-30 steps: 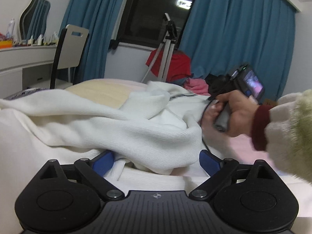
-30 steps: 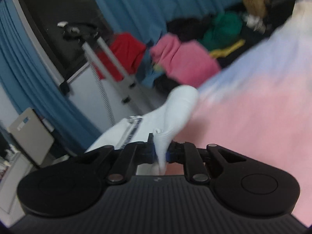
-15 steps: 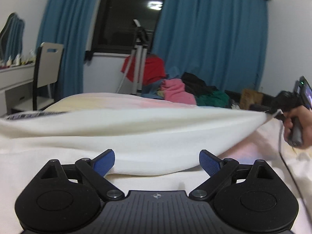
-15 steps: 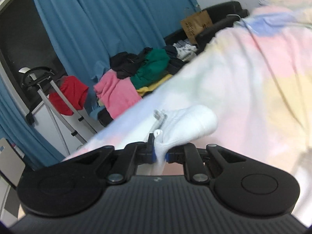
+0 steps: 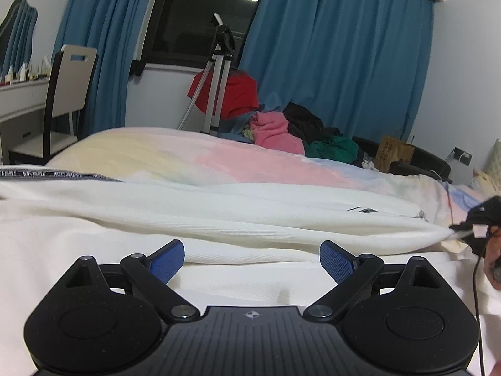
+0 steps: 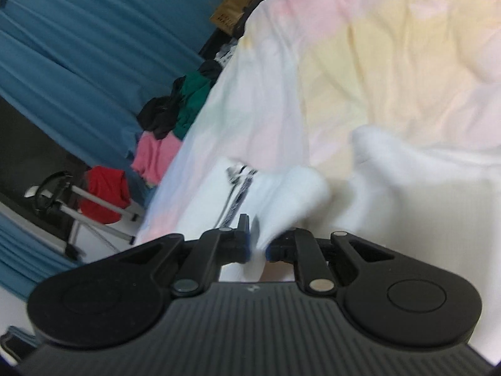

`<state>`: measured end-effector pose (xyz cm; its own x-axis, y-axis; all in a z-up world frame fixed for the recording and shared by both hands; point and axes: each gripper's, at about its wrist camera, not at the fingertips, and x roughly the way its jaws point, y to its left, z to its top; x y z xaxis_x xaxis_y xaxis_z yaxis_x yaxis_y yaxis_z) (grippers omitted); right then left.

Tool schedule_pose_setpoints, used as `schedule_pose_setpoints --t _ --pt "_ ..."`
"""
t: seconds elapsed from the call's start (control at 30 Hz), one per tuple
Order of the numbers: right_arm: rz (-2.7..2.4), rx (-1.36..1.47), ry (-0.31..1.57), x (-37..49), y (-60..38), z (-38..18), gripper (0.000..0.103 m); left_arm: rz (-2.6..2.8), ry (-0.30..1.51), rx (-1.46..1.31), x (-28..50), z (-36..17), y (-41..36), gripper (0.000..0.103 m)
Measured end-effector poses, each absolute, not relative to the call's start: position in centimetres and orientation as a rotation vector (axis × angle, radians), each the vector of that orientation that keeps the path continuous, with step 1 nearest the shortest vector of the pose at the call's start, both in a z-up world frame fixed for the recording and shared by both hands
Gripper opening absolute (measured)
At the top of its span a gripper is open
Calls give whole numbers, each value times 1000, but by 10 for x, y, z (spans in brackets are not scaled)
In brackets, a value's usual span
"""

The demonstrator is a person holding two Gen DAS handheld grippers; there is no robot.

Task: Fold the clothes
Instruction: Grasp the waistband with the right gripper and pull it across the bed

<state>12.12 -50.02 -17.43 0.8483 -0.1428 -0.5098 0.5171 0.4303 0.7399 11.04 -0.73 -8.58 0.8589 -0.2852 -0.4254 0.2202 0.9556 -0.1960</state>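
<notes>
Right gripper [image 6: 257, 244]: you are pinching a thin cuff of the white garment [image 5: 219, 219]; it could be slipping out.
Left gripper [image 5: 252, 258]: fingers are standing wide, holding nothing.
Garment: lying low-centre across the pastel bedspread [image 5: 194, 153], bunching if dragged.

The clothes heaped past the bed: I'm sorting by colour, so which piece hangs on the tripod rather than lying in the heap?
The red garment, draped on the tripod; the pink, black and green pieces lie lower, to its right.
</notes>
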Motion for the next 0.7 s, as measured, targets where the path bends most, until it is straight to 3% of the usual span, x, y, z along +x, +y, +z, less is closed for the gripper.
schedule_pose_setpoints --t 0.27,0.33,0.4,0.43,0.6,0.63,0.67,0.7 --pt "-356 1253 430 119 -523 -211 18 -272 509 -178 109 -90 -8 95" --pt "-323 1306 416 120 -526 -215 41 -271 527 -187 110 -94 -8 95" --pt "-263 1315 400 123 -525 -215 52 -269 545 -196 112 -97 -8 95" --pt "-249 1309 403 128 -524 -213 53 -267 552 -200 113 -99 -8 95" --pt "-182 1206 498 155 -514 -209 49 -254 564 -206 116 -103 -6 95" --pt "-189 1154 510 158 -511 -206 27 -251 564 -204 116 -103 -6 95" --pt "-218 1097 518 161 -507 -202 12 -250 561 -202 116 -103 -7 95" --pt "-234 1065 525 164 -505 -200 12 -250 558 -201 115 -103 -7 95"
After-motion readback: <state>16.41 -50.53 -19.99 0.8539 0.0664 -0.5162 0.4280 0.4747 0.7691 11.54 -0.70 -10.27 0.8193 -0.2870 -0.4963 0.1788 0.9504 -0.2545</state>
